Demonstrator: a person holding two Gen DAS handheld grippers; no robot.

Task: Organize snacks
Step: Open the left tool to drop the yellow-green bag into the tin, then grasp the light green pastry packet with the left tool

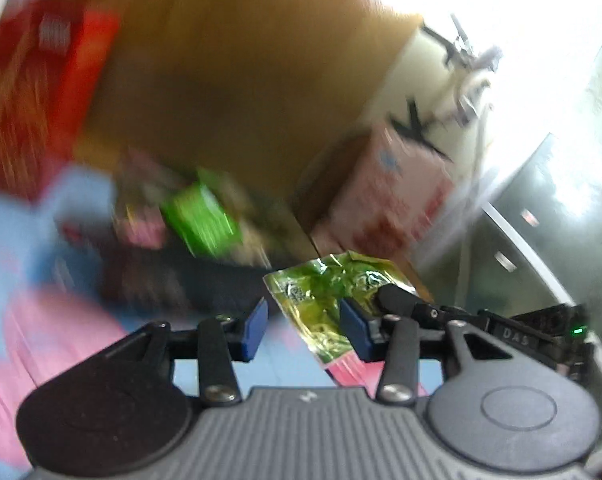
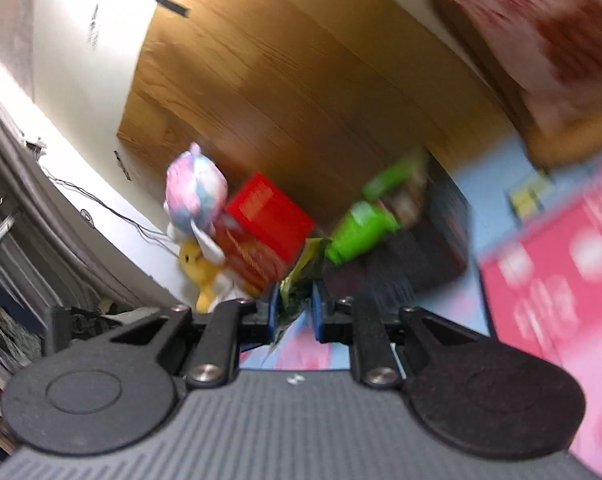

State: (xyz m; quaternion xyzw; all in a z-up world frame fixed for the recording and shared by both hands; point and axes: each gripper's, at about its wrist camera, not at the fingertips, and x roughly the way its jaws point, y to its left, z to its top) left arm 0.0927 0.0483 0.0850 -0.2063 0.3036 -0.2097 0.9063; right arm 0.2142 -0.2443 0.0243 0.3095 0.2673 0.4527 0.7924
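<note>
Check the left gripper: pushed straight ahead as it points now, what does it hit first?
Likely the yellow-green snack packet held by the right gripper, which sits just beyond the open left gripper. Depth is hard to judge through the blur.

A wood panel (image 2: pixel 301 92) stands against a white wall (image 2: pixel 85 92), with strong light (image 1: pixel 501 8) entering at one side.

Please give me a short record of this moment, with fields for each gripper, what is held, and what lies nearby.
left gripper: open, holding nothing
right gripper: shut on the green packet
green packet: shiny, crinkled, clamped between the blue fingers; also seen just ahead of the left gripper
nearby: red box, plush toy, yellow toy, bright green snack bag
image quality: motion blur, labels unreadable
</note>
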